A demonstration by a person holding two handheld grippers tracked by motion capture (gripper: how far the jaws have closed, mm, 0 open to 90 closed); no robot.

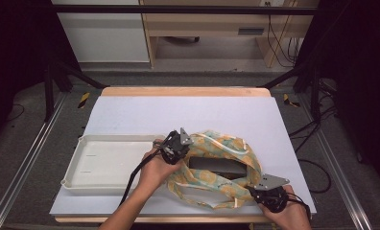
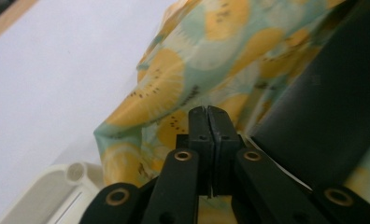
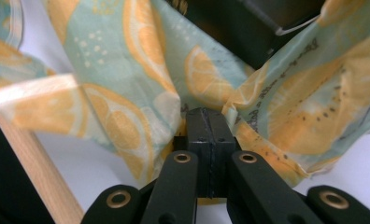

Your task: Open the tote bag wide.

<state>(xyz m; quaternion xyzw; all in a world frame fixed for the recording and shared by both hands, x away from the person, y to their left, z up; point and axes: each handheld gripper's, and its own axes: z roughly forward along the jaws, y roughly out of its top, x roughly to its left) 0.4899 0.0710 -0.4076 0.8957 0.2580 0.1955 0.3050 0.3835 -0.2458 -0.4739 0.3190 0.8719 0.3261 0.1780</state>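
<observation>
Your left gripper (image 1: pixel 180 145) sits at the left edge of the bag (image 1: pixel 216 168), its jaws pressed together on a fold of the fruit-print cloth; in the left gripper view the pads meet with the cloth (image 2: pixel 183 70) bunched right at them and a dark box (image 2: pixel 323 107) rising just to their right. Your right gripper (image 1: pixel 266 191) is at the bag's near right corner, close to the table's front edge; its jaws are also squeezed tight, pinching the cloth (image 3: pixel 136 84), which fans up and away from the pads. The bag lies on the white table cover (image 1: pixel 178 112), a little right of the middle, its mouth pulled open between your two grippers; the dark box (image 1: pixel 219 166) lies inside that opening. A white tray (image 1: pixel 106 163) sits on the cover just left of the bag, beside your left hand (image 1: pixel 155 168).
</observation>
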